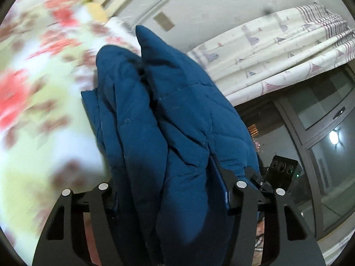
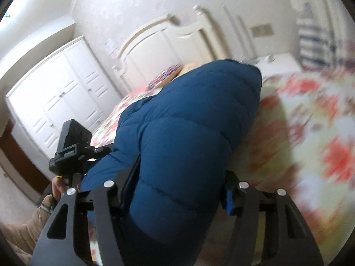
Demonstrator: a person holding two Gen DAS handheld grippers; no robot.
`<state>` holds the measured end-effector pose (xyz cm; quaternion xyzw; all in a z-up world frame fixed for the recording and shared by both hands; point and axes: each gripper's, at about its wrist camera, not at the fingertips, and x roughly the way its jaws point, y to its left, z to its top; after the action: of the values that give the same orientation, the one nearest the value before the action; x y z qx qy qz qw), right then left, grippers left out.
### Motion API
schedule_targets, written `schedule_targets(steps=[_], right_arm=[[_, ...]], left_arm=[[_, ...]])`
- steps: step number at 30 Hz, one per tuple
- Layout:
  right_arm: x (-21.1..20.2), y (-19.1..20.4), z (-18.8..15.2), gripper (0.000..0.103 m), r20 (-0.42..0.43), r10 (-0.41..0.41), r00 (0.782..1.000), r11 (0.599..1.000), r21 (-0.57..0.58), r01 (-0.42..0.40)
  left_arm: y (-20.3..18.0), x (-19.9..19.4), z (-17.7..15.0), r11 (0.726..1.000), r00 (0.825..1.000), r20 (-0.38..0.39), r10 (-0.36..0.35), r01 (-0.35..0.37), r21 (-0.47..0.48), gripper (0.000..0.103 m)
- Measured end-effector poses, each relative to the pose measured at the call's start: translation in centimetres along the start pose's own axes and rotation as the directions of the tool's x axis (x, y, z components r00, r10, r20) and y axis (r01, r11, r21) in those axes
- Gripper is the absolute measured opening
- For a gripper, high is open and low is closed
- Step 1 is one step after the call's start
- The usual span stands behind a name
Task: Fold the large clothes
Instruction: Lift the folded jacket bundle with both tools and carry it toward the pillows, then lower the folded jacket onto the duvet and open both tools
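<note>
A thick dark-blue quilted jacket (image 1: 177, 110) fills the middle of the left wrist view, bunched in folds and lifted off the bed. My left gripper (image 1: 170, 197) is shut on this bundle, its pads pressed into both sides of the padding. In the right wrist view the same jacket (image 2: 188, 133) bulges up between the fingers of my right gripper (image 2: 175, 195), which is shut on it too. The fingertips of both grippers are buried in the fabric. The other gripper's body (image 2: 71, 146) shows at the left, held by a hand (image 2: 57, 184).
A bed with a red-and-yellow floral sheet (image 2: 310, 133) lies under the jacket, blurred. A cream headboard (image 2: 159, 44) and white wardrobe (image 2: 55, 93) stand behind. A patterned curtain (image 1: 277, 55) and dark window (image 1: 321, 133) are to the right. A tan sleeve (image 2: 26, 226) sits low left.
</note>
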<state>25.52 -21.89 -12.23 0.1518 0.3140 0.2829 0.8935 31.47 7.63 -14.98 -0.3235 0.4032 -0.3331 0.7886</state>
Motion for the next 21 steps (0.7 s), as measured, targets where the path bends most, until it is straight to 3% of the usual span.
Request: schedule_targets(steps=[5, 7, 9, 10, 12, 14, 16, 18, 19, 20, 21], right_arm=[[0.6, -6.6, 4.2, 0.063, -0.045, -0.084, 0.995, 0.995, 0.058, 0.087], [2.4, -9.5, 4.1, 0.072, -0.116, -0.155, 0.981, 0.980, 0.108, 0.168], [2.1, -10.8, 3.6, 0.083, -0.111, -0.151, 0.982, 0.969, 0.180, 0.169], [2.0, -10.4, 3.6, 0.084, -0.108, -0.171, 0.979, 0.966, 0.176, 0.188], [0.7, -7.5, 3.6, 0.085, -0.072, -0.298, 0.952, 0.947, 0.102, 0.304], [-1.3, -3.7, 3.2, 0.087, 0.054, -0.409, 0.911, 0.912, 0.017, 0.409], [-1.7, -0.8, 3.1, 0.088, 0.129, -0.368, 0.921, 0.925, -0.046, 0.376], [0.4, 2.3, 2.3, 0.088, 0.097, -0.375, 0.922, 0.907, -0.168, 0.386], [1.7, 3.3, 1.4, 0.088, 0.070, -0.405, 0.911, 0.880, -0.239, 0.410], [3.7, 4.2, 0.1, 0.089, 0.033, -0.461, 0.887, 0.834, -0.325, 0.445], [5.1, 4.8, -0.8, 0.090, 0.049, -0.511, 0.858, 0.783, -0.384, 0.489]], left_arm=[[-1.2, 7.3, 3.4, 1.000, 1.000, -0.006, 0.019, -0.019, -0.020, 0.053], [-0.3, 10.2, 3.9, 0.997, 0.998, -0.008, 0.061, -0.062, -0.044, 0.059], [-0.4, 10.6, 3.8, 0.995, 0.996, 0.009, 0.091, -0.090, -0.045, 0.067], [-0.6, 10.3, 3.6, 0.994, 0.995, 0.012, 0.101, -0.101, -0.040, 0.070], [-1.3, 9.8, 3.2, 0.988, 0.988, 0.021, 0.151, -0.151, -0.009, 0.077], [-1.7, 8.7, 2.8, 0.981, 0.980, 0.048, 0.194, -0.195, 0.010, 0.088], [-2.1, 7.5, 2.0, 0.974, 0.971, 0.085, 0.224, -0.226, 0.016, 0.088], [-2.5, 6.7, 1.2, 0.967, 0.961, 0.121, 0.250, -0.255, 0.026, 0.088], [-2.9, 6.1, 0.7, 0.958, 0.949, 0.150, 0.278, -0.286, 0.031, 0.088], [-3.4, 5.3, 0.3, 0.948, 0.935, 0.177, 0.307, -0.317, 0.033, 0.089], [-4.2, 4.8, -0.1, 0.936, 0.921, 0.199, 0.335, -0.349, 0.040, 0.089]])
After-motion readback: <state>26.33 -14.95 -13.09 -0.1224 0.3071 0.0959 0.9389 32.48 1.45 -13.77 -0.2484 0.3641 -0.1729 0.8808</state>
